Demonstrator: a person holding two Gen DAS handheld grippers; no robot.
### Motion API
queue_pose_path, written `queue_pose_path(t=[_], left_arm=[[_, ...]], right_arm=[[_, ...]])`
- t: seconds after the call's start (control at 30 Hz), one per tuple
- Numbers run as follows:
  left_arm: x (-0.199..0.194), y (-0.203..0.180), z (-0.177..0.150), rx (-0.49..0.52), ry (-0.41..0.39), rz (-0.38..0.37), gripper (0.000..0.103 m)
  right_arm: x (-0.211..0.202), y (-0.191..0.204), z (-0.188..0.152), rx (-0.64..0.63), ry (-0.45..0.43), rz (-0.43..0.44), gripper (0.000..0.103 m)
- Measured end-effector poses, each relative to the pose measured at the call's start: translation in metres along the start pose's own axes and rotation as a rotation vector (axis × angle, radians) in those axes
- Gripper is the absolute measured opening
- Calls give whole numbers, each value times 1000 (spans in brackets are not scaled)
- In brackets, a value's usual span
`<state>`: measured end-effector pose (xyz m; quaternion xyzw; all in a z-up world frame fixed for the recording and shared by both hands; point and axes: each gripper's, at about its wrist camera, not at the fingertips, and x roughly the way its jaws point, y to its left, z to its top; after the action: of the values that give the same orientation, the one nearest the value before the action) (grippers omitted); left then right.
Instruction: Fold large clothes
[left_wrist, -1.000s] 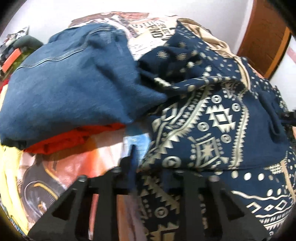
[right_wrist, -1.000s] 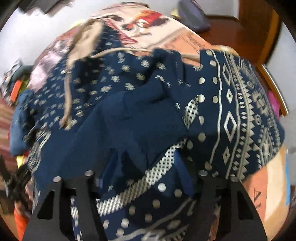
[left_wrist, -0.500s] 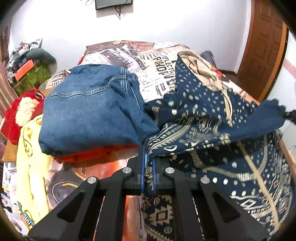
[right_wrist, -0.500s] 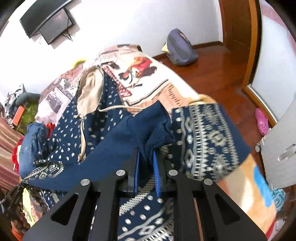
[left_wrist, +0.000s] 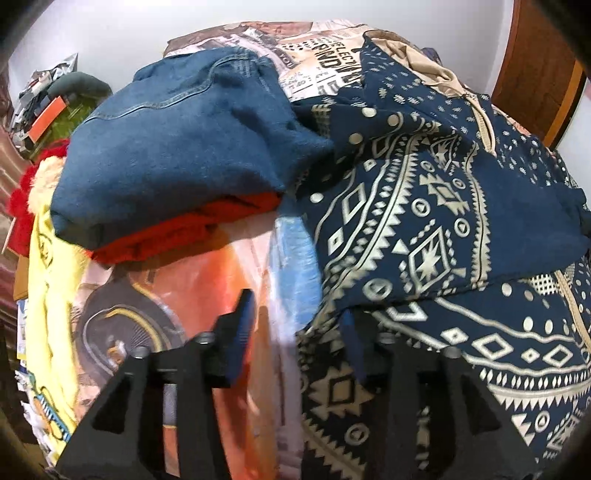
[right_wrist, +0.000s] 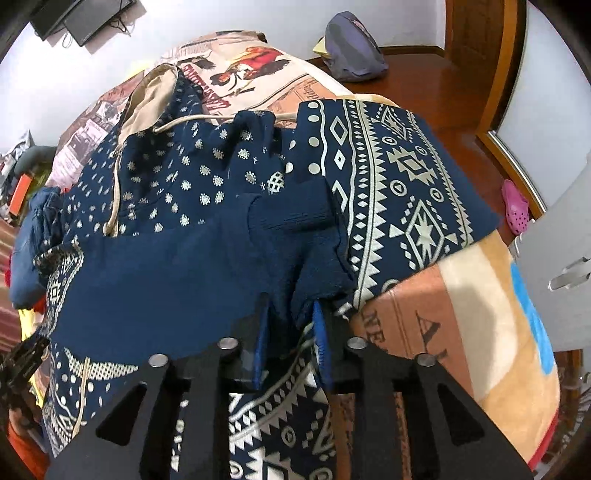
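A navy hoodie (left_wrist: 424, 221) with cream geometric print lies spread on the bed, its hood toward the far wall. My left gripper (left_wrist: 295, 332) hovers at the hoodie's left edge. Its jaws are opening; bedspread shows between them and the cloth's edge sits by the right pad. In the right wrist view the hoodie (right_wrist: 406, 177) has a plain navy sleeve (right_wrist: 166, 273) folded across its body. My right gripper (right_wrist: 290, 332) is opening too. The sleeve's end lies loose at its fingertips, and I see no pinch.
Folded blue jeans (left_wrist: 177, 147) rest on a red garment (left_wrist: 184, 229) left of the hoodie, with a yellow garment (left_wrist: 48, 280) at the bed's left edge. Printed bedspread (right_wrist: 461, 314) shows at the right. A grey bag (right_wrist: 351, 48) and pink shoe (right_wrist: 515, 206) lie on the wooden floor.
Half a second ago both grippers were shut on hoodie cloth and held it up. Now both sit lower with jaws parted, and the sleeve and side fold lie flat on the hoodie.
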<state>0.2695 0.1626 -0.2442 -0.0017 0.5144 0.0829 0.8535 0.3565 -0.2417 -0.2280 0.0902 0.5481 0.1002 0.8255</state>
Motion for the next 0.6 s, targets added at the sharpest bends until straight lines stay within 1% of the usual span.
queue_pose_path(t=[0.07, 0.13, 0.2, 0.23, 0.27, 0.3, 0.4, 0.5, 0.57, 0.6], left_arm=[[-7, 8, -3, -16, 9, -29, 50], [-17, 14, -6, -31, 5, -51, 52], [-30, 19, -2, -47, -20, -65, 55], [-36, 20, -1, -48, -31, -65, 57], [-44, 21, 4, -49, -51, -63, 60], [-49, 20, 8, -48, -65, -62, 61], [-61, 14, 24, -45, -103, -65, 62], [-69, -5, 44, -19, -143, -83, 64], [-71, -20, 56, -3, -167, -104, 68], [-71, -27, 61, 1, -177, -116, 69]], right_arm=[[-5, -1, -1, -13, 16, 10, 32], [-12, -2, -4, -38, 16, 7, 35], [-21, 0, -6, -68, -4, -32, 46], [-26, 0, -7, -88, -26, -60, 54], [-30, 1, -7, -103, -47, -73, 57], [-38, 1, -8, -124, -78, -84, 57], [-55, -4, -5, -136, -119, -89, 58], [-70, -20, 2, -82, -163, -74, 62], [-79, -37, 7, -16, -186, -42, 66], [-82, -46, 10, 24, -195, -25, 66]])
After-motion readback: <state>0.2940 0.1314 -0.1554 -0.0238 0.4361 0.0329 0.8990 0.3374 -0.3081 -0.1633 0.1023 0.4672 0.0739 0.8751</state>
